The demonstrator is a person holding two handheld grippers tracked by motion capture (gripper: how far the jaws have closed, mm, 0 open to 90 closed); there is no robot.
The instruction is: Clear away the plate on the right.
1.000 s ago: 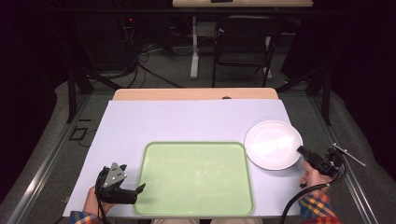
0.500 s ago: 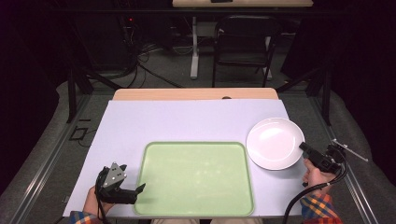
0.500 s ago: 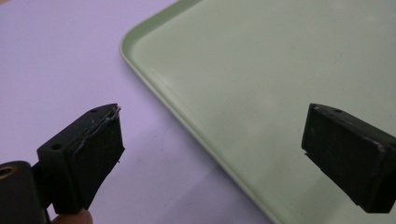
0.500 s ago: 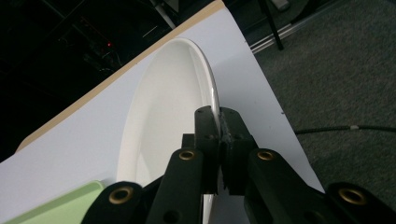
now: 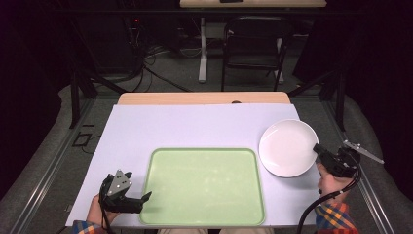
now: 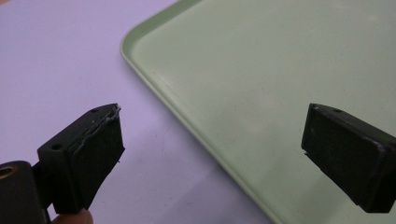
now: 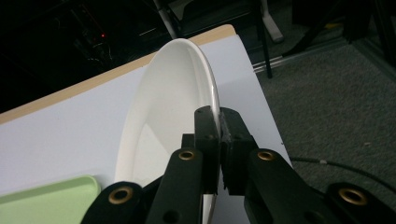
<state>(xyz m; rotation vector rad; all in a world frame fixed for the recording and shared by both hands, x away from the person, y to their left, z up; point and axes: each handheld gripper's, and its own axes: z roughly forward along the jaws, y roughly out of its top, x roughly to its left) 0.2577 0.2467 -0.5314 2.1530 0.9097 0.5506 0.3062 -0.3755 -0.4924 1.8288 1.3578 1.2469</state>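
Note:
A white plate [image 5: 287,146] lies at the right of the table, and my right gripper [image 5: 319,149] is shut on its near right rim. In the right gripper view the plate [image 7: 168,107] runs away from the jaws, its rim pinched between the right gripper [image 7: 219,135]. A pale green tray [image 5: 204,185] sits at the middle front of the table. My left gripper [image 5: 145,197] rests at the tray's front left corner, open. In the left gripper view the left gripper [image 6: 212,140] straddles the edge of the tray [image 6: 280,79], with nothing between its pads.
A white sheet [image 5: 185,126] covers the table, with a strip of bare wood [image 5: 204,98] at the far edge. A dark chair [image 5: 253,44] and cables stand on the floor beyond. The table's right edge lies close to my right hand [image 5: 331,183].
The plate has shifted a little to the right and toward the far side, with my right gripper on its rim. The left gripper has stayed put.

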